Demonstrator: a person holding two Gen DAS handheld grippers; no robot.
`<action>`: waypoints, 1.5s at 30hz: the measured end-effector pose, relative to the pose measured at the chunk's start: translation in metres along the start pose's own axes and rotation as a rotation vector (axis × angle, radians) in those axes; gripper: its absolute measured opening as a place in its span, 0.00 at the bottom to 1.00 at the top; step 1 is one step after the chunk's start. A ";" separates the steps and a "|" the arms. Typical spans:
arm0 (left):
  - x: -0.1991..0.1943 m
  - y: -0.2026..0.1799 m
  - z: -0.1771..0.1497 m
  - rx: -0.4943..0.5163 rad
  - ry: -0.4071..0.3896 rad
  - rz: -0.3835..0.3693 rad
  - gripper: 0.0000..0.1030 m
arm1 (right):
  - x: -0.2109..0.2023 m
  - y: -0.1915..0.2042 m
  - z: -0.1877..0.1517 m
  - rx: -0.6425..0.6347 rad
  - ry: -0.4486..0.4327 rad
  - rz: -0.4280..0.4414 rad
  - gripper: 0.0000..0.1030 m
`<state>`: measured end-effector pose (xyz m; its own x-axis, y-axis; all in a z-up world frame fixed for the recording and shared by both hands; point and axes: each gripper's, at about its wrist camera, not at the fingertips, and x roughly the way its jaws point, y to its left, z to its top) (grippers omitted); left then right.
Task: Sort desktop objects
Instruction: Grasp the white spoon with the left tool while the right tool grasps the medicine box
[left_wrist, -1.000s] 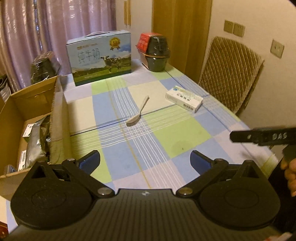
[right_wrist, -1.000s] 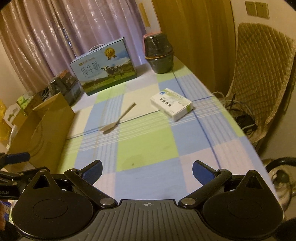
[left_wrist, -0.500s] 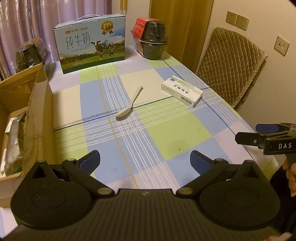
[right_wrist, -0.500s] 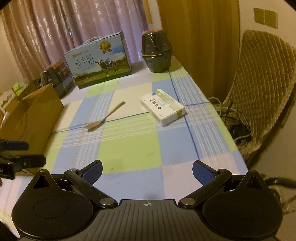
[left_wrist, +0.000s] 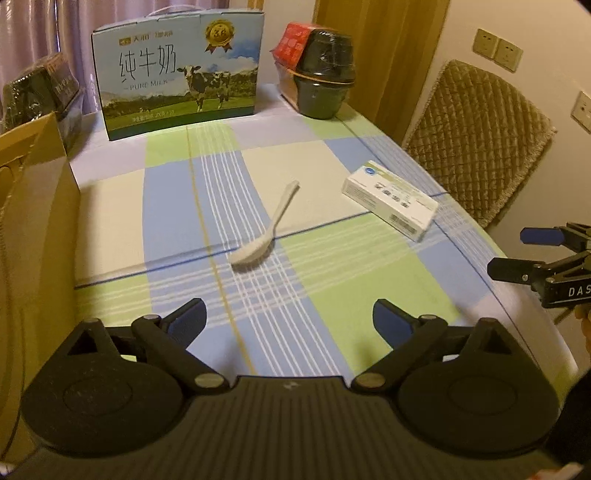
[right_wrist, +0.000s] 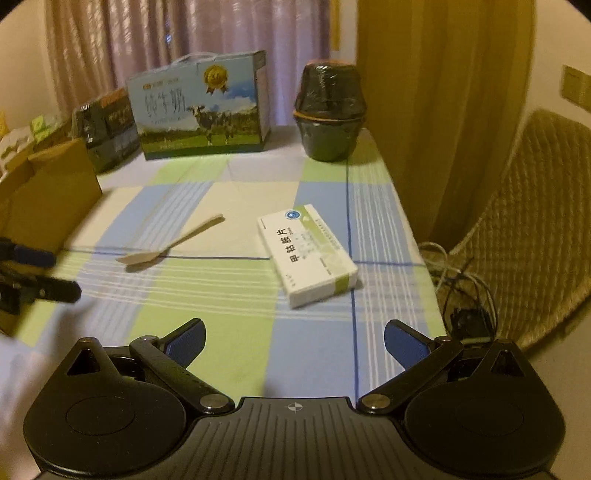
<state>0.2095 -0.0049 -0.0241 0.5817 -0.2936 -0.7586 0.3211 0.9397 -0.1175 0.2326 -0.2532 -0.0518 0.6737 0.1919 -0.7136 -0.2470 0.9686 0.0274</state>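
A: While both grippers hang above the near edge of the checked tablecloth (left_wrist: 325, 258), nothing is held. The left gripper (left_wrist: 288, 321) is seen with its blue pads apart and nothing between them, though its jaws are closing a little. The right gripper (right_wrist: 295, 339) is spread wide and is likewise empty.

B: What is judged most likely to go wrong?

A: The white spoon (left_wrist: 267, 230) is lying flat near the middle of the cloth, bowl toward the camera, handle pointing away. Being thin and low, it could be skidded along the cloth or flicked aside if the pads are closed before they are brought down around it.

B: And the medicine box (right_wrist: 306, 254)?

A: It is lying flat to the right of the spoon, well apart from it, close to the table's right edge. If it is nudged rather than clamped, it could be pushed over that edge toward the cables and the wicker chair (right_wrist: 535, 229).

B: Anything farther back?

A: The cardboard box (left_wrist: 33, 206) stands at the left, apparently the drop place. Beyond it, the milk carton (left_wrist: 177, 70) and the stacked black bowls (left_wrist: 325, 85) could be knocked by an overreach.
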 end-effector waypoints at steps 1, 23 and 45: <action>0.006 0.001 0.003 -0.003 0.001 0.001 0.89 | 0.007 -0.004 0.003 -0.011 0.004 0.003 0.98; 0.091 0.033 0.029 -0.058 0.042 -0.002 0.56 | 0.086 -0.025 0.034 -0.155 0.006 0.012 0.94; 0.106 0.003 0.030 0.031 0.065 -0.004 0.38 | 0.103 -0.024 0.032 -0.179 0.008 0.024 0.79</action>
<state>0.2944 -0.0389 -0.0860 0.5310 -0.2840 -0.7983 0.3465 0.9326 -0.1013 0.3301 -0.2519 -0.1032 0.6603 0.2130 -0.7202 -0.3838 0.9200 -0.0798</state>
